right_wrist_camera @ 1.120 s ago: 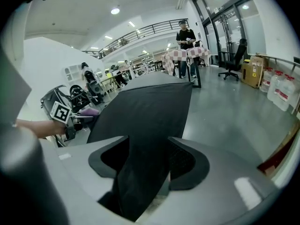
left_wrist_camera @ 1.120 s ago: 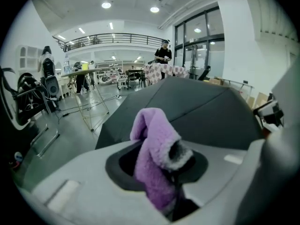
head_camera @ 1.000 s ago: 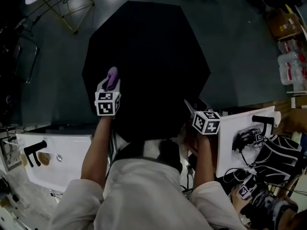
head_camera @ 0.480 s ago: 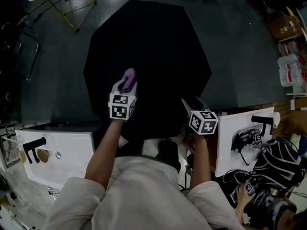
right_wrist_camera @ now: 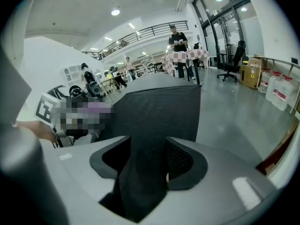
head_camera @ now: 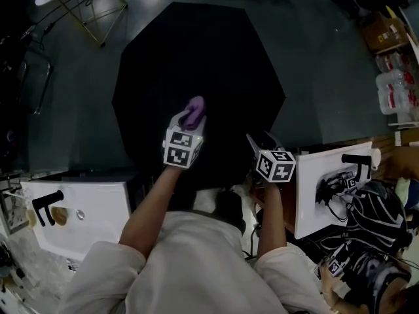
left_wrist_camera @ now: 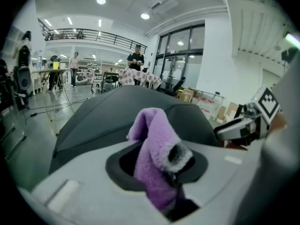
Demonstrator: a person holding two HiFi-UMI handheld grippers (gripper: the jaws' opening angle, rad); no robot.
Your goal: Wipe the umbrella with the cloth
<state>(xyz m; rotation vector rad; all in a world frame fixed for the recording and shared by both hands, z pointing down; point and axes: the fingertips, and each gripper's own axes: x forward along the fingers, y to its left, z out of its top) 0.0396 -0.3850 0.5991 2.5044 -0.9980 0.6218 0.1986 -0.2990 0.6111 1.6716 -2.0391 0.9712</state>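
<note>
Floor (head_camera: 327,77), prob. concrete, under umbrella (head_camera: 196,57)

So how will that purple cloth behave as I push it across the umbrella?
Likely floppy: the cloth folds over on itself above the left tool, which grips only its lower end. Its fluffy pile will probably drag rather than slip on the umbrella, so it may bunch up. Small and fluffy, it is probably light.

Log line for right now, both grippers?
left gripper: shut on purple fleece cloth, over black umbrella canopy | right gripper: jaws just closing, pinching its fabric
</note>
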